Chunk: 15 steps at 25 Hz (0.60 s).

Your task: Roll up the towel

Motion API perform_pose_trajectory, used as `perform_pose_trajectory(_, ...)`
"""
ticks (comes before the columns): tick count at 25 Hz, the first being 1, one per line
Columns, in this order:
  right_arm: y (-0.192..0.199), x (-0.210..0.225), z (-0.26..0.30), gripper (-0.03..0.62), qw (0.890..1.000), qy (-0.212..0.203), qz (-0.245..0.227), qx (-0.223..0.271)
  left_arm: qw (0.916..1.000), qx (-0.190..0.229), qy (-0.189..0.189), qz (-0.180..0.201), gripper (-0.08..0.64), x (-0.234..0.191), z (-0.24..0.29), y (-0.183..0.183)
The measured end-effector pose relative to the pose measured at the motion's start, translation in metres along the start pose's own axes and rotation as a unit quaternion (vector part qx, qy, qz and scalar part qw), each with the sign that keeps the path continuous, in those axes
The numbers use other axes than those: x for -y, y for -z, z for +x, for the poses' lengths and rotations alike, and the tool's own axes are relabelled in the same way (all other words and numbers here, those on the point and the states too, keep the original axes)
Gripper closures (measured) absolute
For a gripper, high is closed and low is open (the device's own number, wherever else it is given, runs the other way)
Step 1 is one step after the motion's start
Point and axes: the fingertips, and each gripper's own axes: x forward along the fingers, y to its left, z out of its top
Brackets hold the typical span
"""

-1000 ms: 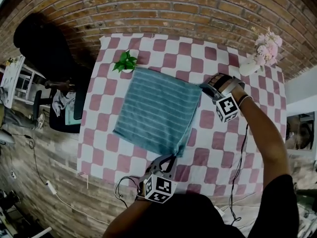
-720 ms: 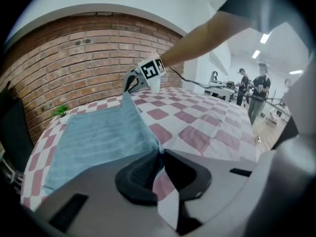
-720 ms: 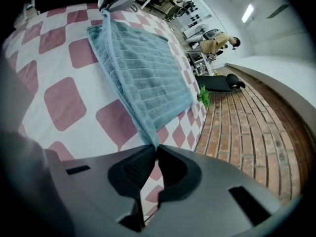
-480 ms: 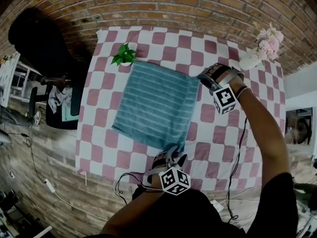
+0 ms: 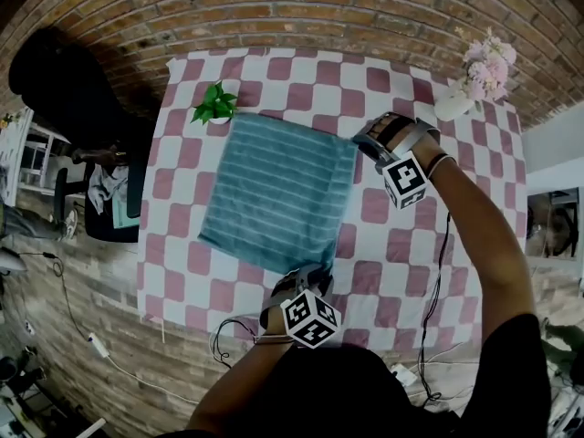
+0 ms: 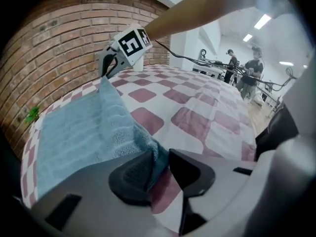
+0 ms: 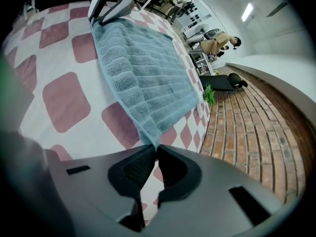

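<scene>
A table with a pink and white checked cloth [image 5: 401, 272] lies under the fingers [image 6: 131, 174] of the left gripper [image 6: 159, 155]. To the left of those fingers, a red-brown brick wall [image 6: 54, 43] stands close beside the table. Far ahead of the fingers, off to the right, is a bright room with white walls and long white lights on the ceiling [image 6: 261, 21]. Two people [image 6: 247, 68] stand there. The floor [image 5: 64, 290] is brick too. A black chair [image 5: 139, 185] stands on it, well away from the fingers.
</scene>
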Motion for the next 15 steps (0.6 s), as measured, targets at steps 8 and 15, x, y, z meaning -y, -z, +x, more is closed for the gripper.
perform_pose_trajectory(8,0.0,-0.006,0.007,0.569,1.0,0.003,0.001,0.0,0.9952,-0.013,-0.046,0.085,0.516,0.006,0.001,0.0)
perform_pose_trajectory(15,0.002,0.001,0.002,0.569,0.999,0.018,0.037,0.007,0.9869,0.12,-0.004,-0.107,0.532,-0.014,-0.039,-0.018)
